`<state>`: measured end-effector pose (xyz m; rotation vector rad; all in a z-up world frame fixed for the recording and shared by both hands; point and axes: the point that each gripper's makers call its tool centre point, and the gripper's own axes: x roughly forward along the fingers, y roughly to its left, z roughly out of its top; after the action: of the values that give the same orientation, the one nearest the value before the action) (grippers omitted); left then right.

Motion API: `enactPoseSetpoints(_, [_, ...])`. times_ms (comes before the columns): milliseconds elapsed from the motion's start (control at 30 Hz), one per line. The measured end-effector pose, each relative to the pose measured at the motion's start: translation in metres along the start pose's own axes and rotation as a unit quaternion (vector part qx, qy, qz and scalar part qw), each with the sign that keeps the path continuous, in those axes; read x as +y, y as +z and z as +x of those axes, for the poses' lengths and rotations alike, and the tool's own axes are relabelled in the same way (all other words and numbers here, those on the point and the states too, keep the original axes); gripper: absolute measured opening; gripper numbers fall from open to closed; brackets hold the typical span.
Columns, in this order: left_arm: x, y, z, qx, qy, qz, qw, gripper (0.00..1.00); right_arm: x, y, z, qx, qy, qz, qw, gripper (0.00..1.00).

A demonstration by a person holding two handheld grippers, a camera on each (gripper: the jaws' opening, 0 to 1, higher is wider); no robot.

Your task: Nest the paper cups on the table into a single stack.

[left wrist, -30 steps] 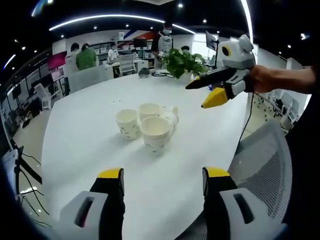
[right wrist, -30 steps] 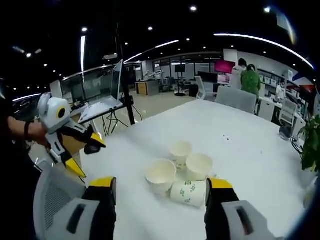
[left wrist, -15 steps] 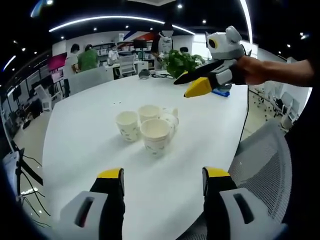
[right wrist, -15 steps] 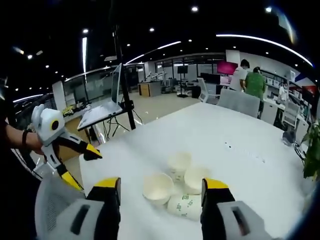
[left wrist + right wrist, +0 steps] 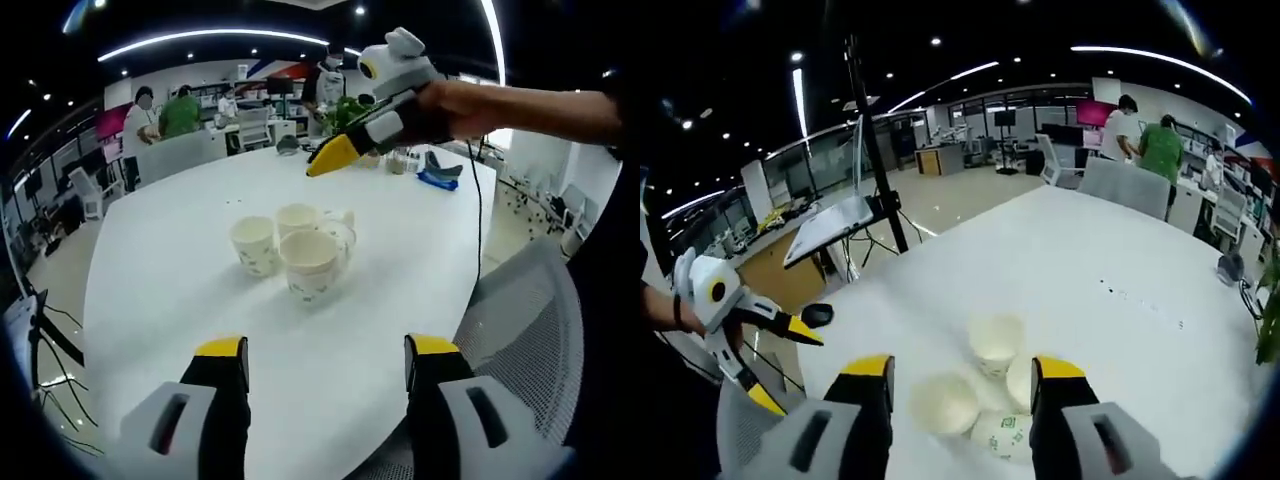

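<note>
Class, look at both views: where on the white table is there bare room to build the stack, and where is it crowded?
Bare white table lies between the cluster of paper cups and the left gripper, and beyond the cups toward the potted plant. It is crowded at the cluster, where the right gripper hovers above.

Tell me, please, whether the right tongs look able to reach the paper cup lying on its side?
Probably yes: the right tongs hang open just above the tipped paper cup, with nothing between them.

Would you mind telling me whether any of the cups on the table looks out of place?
One does: a cup lies tipped on its side against the three upright cups, its printed wall showing in the right gripper view. The rest stand mouth up, clustered together on the table.
</note>
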<state>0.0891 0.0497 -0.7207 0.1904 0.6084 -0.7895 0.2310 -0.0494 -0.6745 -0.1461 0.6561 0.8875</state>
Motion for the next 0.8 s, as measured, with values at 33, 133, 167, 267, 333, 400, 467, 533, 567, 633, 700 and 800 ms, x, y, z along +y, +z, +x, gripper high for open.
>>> enactPoseSetpoints(33, [0.001, 0.0, 0.0, 0.0, 0.0, 0.0, 1.0, 0.62, -0.001, 0.002, 0.003, 0.003, 0.002, 0.003, 1.0, 0.54])
enactPoseSetpoints(133, [0.0, 0.002, -0.001, -0.002, 0.002, -0.001, 1.0, 0.62, -0.001, 0.005, 0.01, 0.009, 0.005, 0.004, 0.9999, 0.54])
enactPoseSetpoints(167, [0.001, 0.003, -0.002, -0.004, 0.003, -0.003, 1.0, 0.62, -0.003, 0.006, 0.015, 0.015, 0.007, 0.005, 0.9999, 0.54])
enactPoseSetpoints(267, [0.002, 0.004, -0.002, -0.008, 0.005, -0.007, 0.9999, 0.62, -0.001, 0.007, 0.023, 0.027, 0.012, 0.004, 0.9996, 0.53])
enactPoseSetpoints(333, [0.003, 0.004, -0.002, -0.008, 0.005, -0.008, 0.9999, 0.62, 0.0, 0.005, 0.03, 0.039, 0.014, 0.001, 0.9991, 0.53])
enactPoseSetpoints(400, [0.003, 0.003, -0.002, -0.007, 0.005, -0.007, 0.9999, 0.62, 0.002, 0.006, 0.034, 0.048, 0.018, 0.001, 0.9987, 0.53])
enactPoseSetpoints(467, [0.003, 0.002, -0.001, -0.007, 0.004, -0.006, 0.9999, 0.62, 0.003, 0.008, 0.042, 0.057, 0.02, 0.002, 0.9982, 0.52])
enactPoseSetpoints(533, [0.002, 0.002, -0.001, -0.007, 0.004, -0.005, 1.0, 0.62, 0.003, 0.006, 0.049, 0.066, 0.022, 0.002, 0.9976, 0.52])
enactPoseSetpoints(567, [0.003, 0.002, -0.001, -0.008, 0.004, -0.005, 1.0, 0.62, 0.004, 0.004, 0.053, 0.073, 0.023, 0.0, 0.9971, 0.52])
enactPoseSetpoints(633, [0.003, 0.002, -0.001, -0.008, 0.004, -0.006, 0.9999, 0.62, 0.005, 0.001, 0.059, 0.082, 0.023, -0.003, 0.9964, 0.51])
enactPoseSetpoints(700, [0.003, 0.002, 0.0, -0.009, 0.004, -0.008, 0.9999, 0.62, 0.004, -0.002, 0.069, 0.087, 0.021, -0.002, 0.9959, 0.48])
enactPoseSetpoints(800, [0.001, 0.003, 0.0, -0.011, 0.003, -0.008, 0.9999, 0.62, 0.007, -0.006, 0.086, 0.099, 0.024, 0.007, 0.9948, 0.46])
